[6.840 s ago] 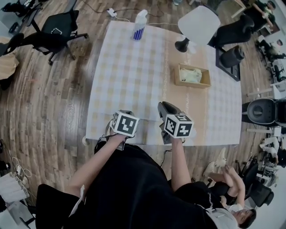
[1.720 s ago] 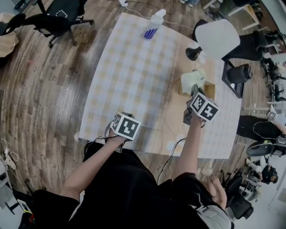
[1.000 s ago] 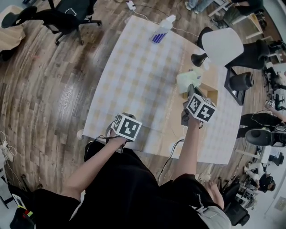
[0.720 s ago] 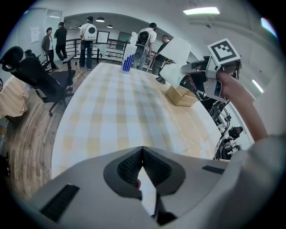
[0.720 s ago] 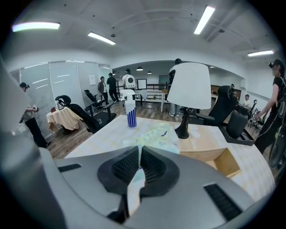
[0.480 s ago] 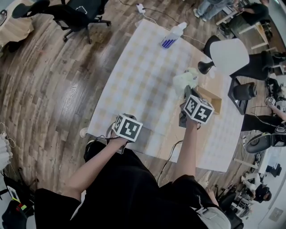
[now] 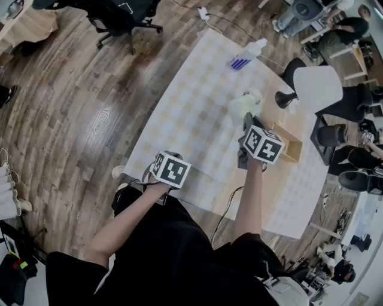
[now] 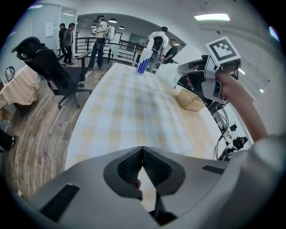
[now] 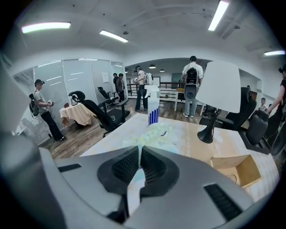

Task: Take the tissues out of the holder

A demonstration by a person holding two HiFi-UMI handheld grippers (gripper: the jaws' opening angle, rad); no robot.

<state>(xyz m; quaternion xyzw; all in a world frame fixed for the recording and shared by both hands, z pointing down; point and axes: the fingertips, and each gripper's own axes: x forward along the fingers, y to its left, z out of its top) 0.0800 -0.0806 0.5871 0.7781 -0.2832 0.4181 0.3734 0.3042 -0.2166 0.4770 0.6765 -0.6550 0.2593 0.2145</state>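
Observation:
My right gripper (image 7: 246, 121) is shut on a pale green tissue pack (image 7: 245, 106) and holds it above the checked tablecloth, to the left of the wooden holder (image 7: 289, 143). In the right gripper view the tissue pack (image 9: 154, 134) sticks out past the closed jaws of the right gripper (image 9: 139, 151), and the holder (image 9: 237, 171) sits open and empty at the lower right. My left gripper (image 8: 142, 151) is shut on nothing near the table's front edge; its marker cube (image 7: 170, 169) shows in the head view. The holder (image 8: 191, 99) lies far to its right.
A white spray bottle (image 7: 245, 55) stands at the table's far edge. A lamp with a white shade (image 7: 313, 85) stands behind the holder. The checked tablecloth (image 7: 191, 113) covers the table's left part. Office chairs (image 7: 119, 12) and several people stand around the room.
My right gripper has carried the tissue pack up out of the holder and leftwards over the tablecloth. The left gripper has stayed by the front edge. The head view has swung.

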